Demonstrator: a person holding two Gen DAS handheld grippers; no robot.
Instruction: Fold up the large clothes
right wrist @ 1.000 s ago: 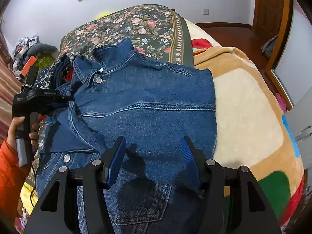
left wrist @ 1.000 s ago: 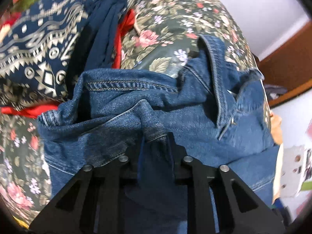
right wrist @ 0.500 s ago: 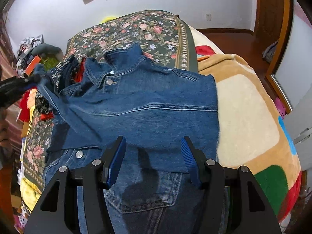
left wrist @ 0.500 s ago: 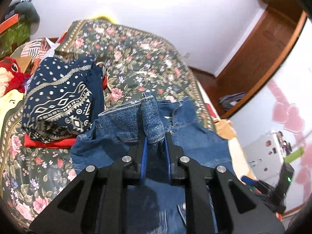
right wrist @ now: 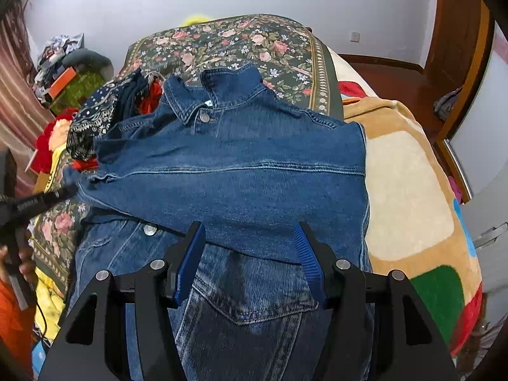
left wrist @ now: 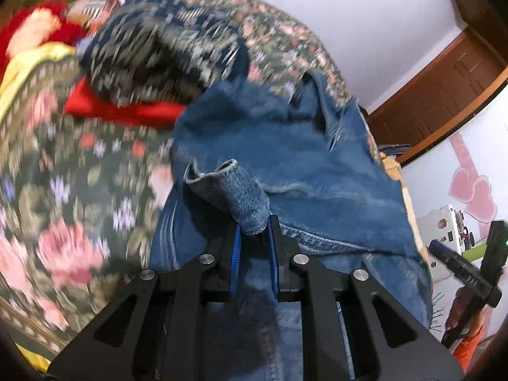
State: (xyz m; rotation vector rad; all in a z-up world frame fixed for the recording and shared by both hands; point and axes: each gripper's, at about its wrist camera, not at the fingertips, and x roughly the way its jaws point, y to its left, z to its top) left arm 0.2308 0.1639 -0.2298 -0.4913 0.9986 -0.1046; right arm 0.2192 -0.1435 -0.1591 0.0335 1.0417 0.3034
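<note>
The blue denim jacket [right wrist: 254,171] is lying collar-up across the bed, resting on the dark floral bedspread [right wrist: 241,44] and the tan patchwork blanket [right wrist: 409,190], with its right sleeve already folded over the chest. Its left sleeve is being carried: the left gripper [left wrist: 254,238] is clamped on the cuff of the left sleeve [left wrist: 235,190], blue pads pressed together on a bunched roll of denim. Compared with half a second ago, the cuff is sitting lower and nearer the jacket's side, and the left wrist view is smearing with motion, so the sleeve seems to be swinging across rather than being lifted. This probably means the sleeve fold is about halfway done, with laying and flattening left. The right gripper [right wrist: 249,254] is hovering over the lower front panel, fingers wide apart and holding nothing, much as it was a second ago. Just beside the jacket's shoulder, a navy patterned folded garment [right wrist: 95,117] is sitting on red cloth [left wrist: 127,111].
</note>
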